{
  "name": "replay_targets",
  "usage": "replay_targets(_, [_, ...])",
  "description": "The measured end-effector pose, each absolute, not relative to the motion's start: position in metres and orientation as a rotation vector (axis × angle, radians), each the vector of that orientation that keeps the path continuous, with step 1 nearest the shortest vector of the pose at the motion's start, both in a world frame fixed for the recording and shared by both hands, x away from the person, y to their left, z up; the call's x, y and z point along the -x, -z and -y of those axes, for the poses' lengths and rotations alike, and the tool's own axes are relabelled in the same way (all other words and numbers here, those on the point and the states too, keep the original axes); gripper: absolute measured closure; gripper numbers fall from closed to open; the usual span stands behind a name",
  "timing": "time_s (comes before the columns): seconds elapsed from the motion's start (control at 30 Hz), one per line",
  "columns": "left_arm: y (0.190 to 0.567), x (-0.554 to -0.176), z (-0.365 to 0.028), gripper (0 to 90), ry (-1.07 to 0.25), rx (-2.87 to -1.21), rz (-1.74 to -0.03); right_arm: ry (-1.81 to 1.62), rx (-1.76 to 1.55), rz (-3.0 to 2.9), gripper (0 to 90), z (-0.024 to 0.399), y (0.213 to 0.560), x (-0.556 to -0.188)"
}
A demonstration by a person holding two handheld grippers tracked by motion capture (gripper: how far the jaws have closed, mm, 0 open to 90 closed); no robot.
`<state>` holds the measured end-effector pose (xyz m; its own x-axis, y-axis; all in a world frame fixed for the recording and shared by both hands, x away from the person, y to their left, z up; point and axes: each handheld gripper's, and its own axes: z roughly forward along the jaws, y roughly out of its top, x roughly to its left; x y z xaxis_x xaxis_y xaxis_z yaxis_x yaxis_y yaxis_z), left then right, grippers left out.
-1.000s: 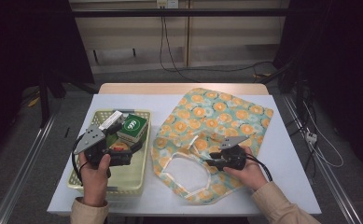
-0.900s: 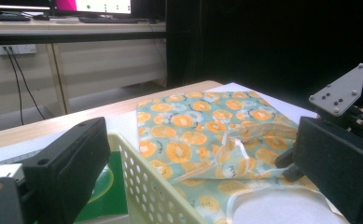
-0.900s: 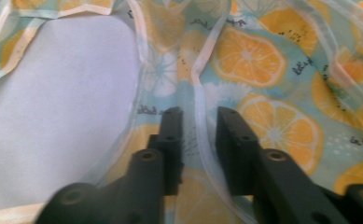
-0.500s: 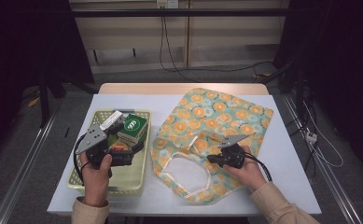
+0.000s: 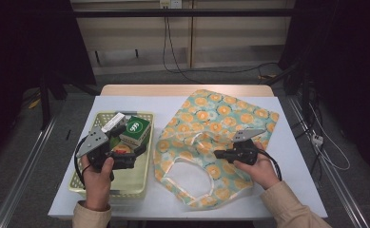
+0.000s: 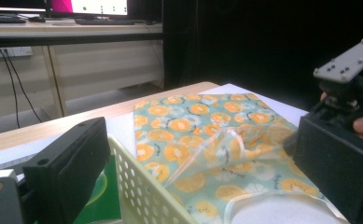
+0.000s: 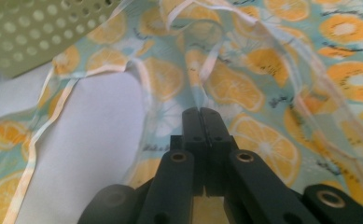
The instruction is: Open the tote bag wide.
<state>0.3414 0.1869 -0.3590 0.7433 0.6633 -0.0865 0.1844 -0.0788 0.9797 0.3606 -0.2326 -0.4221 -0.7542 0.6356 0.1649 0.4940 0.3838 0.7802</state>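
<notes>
My right tool (image 7: 201, 112) clamped on bag (image 5: 220, 123) top layer near mouth; left tool (image 6: 193, 154) gaping over basket (image 5: 142, 178), left of bag mouth.

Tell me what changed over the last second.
The right tongs have just closed on the top layer of the orange-print bag and lifted it slightly, so the mouth opens. The left tongs stay open over the basket; the green box has not moved.
</notes>
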Motion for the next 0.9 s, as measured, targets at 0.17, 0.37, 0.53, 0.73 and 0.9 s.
replay_targets(0.17, [0.359,-0.341,-0.186,3.7,-0.451,-1.637,-0.686,-1.332,-1.088,-2.447,90.0,0.242,0.418,-0.377])
replay_targets(0.37, [0.359,-0.341,-0.185,3.7,-0.449,-1.639,-0.685,-1.265,-1.158,-2.409,90.0,0.249,0.424,-0.395])
replay_targets(0.53, [0.359,-0.341,-0.186,3.7,-0.451,-1.637,-0.686,-1.180,-1.236,-2.373,90.0,0.258,0.436,-0.404])
replay_targets(0.73, [0.358,-0.341,-0.186,3.7,-0.453,-1.638,-0.688,-1.099,-1.259,-2.401,89.0,0.259,0.450,-0.409])
replay_targets(0.9, [0.359,-0.341,-0.185,3.7,-0.449,-1.639,-0.684,-1.069,-1.195,-2.429,82.9,0.253,0.453,-0.407])
